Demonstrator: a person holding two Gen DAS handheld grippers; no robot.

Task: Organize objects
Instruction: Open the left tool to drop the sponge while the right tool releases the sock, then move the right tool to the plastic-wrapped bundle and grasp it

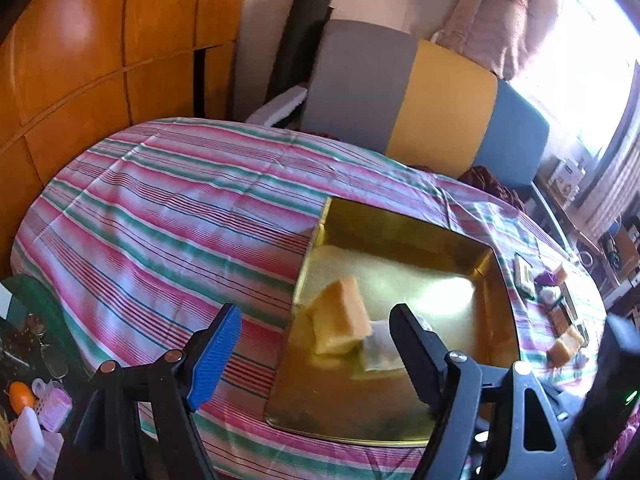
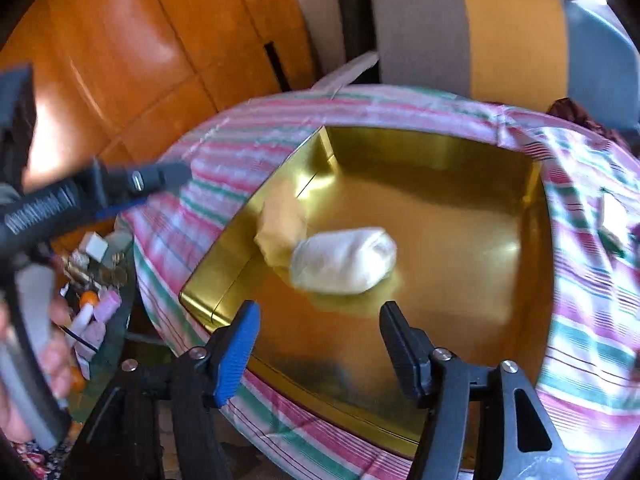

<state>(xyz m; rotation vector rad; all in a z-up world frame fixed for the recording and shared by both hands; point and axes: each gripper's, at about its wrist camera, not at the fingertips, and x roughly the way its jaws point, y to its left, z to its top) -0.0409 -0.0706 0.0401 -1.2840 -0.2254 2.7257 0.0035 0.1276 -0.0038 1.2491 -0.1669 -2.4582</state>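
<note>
A shiny gold tray (image 1: 404, 236) lies on the striped tablecloth; in the right wrist view its far wall (image 2: 420, 144) fills the middle. In it lie an orange sponge block (image 1: 340, 316) and a white wrapped packet (image 1: 378, 350). The right wrist view shows the white packet (image 2: 344, 260) beside the blurred yellowish block (image 2: 280, 224). My left gripper (image 1: 316, 328) is open and empty, just in front of the sponge. My right gripper (image 2: 318, 324) is open and empty above the tray's near part. The left gripper's body (image 2: 80, 196) shows at the left of the right wrist view.
Several small blocks and packets (image 1: 560, 312) lie on the cloth right of the tray. A low glass table with clutter (image 1: 32, 412) stands at the left, also in the right wrist view (image 2: 96, 300). A grey, yellow and blue cushion (image 1: 420, 100) stands behind the table.
</note>
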